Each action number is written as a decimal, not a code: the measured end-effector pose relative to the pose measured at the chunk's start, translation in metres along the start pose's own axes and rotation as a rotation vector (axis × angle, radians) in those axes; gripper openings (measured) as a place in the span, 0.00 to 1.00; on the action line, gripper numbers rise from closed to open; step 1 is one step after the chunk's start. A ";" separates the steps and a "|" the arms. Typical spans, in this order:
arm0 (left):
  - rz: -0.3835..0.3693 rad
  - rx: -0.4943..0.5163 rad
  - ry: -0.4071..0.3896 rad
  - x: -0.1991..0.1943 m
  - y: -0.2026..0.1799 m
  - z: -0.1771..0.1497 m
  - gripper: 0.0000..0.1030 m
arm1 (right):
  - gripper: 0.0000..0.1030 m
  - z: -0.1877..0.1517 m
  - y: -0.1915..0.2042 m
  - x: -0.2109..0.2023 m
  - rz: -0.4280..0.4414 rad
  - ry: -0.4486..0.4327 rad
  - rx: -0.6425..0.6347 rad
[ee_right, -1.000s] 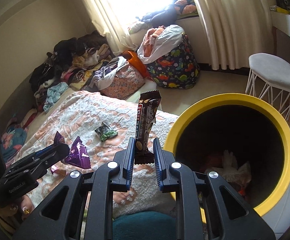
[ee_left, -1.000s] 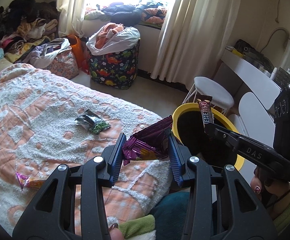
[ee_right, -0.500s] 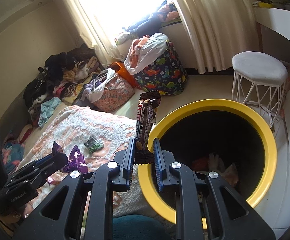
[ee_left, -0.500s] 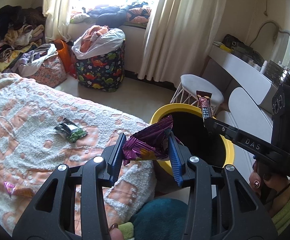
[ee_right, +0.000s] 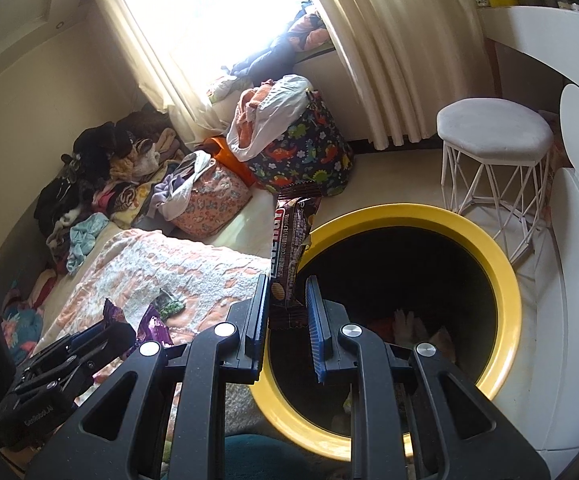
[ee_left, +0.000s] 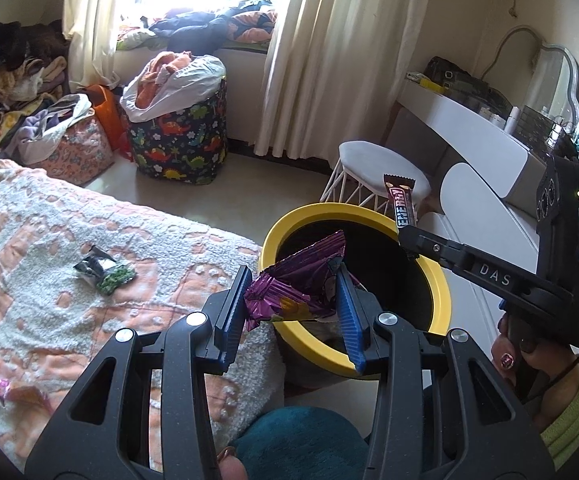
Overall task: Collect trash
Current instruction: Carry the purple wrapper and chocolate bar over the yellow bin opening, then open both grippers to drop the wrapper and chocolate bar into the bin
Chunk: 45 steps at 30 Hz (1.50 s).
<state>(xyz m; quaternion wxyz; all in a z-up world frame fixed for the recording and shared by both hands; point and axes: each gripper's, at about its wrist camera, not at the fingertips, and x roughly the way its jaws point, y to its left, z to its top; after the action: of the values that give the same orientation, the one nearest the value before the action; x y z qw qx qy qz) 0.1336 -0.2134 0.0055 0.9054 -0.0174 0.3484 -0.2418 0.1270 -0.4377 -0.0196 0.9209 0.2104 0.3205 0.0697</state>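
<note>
Trash deep in the yellow bin (ee_right: 505, 280) is perhaps crumpled paper, too dark to tell

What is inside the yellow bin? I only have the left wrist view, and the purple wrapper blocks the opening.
Observer: The right wrist view looks into the yellow bin: crumpled pale and reddish trash lies at the bottom.
Operator: Is the bar wrapper held squarely?
Observer: Yes, the right gripper clamps the brown bar wrapper at its lower end, and it stands upright.
Operator: Is that wrapper over the opening?
Observer: From there it overlaps the bin's near-left rim; how far inside it is I cannot tell.
</note>
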 end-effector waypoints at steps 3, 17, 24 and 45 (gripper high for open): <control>-0.005 0.007 0.006 0.005 -0.003 0.000 0.33 | 0.17 0.000 -0.004 -0.001 -0.012 -0.001 0.013; -0.022 0.056 0.040 0.037 -0.022 0.003 0.33 | 0.17 -0.002 -0.032 0.001 -0.065 0.014 0.083; -0.021 0.061 0.078 0.064 -0.026 0.006 0.33 | 0.17 -0.006 -0.046 0.007 -0.096 0.046 0.120; -0.004 0.029 0.077 0.085 -0.017 0.012 0.85 | 0.52 -0.010 -0.073 0.013 -0.128 0.058 0.206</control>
<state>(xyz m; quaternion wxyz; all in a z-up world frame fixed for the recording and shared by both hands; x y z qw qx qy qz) 0.1884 -0.2682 -0.0352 0.8910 0.0045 0.3793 -0.2493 0.1301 -0.4966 -0.0654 0.8874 0.2809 0.3651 -0.0167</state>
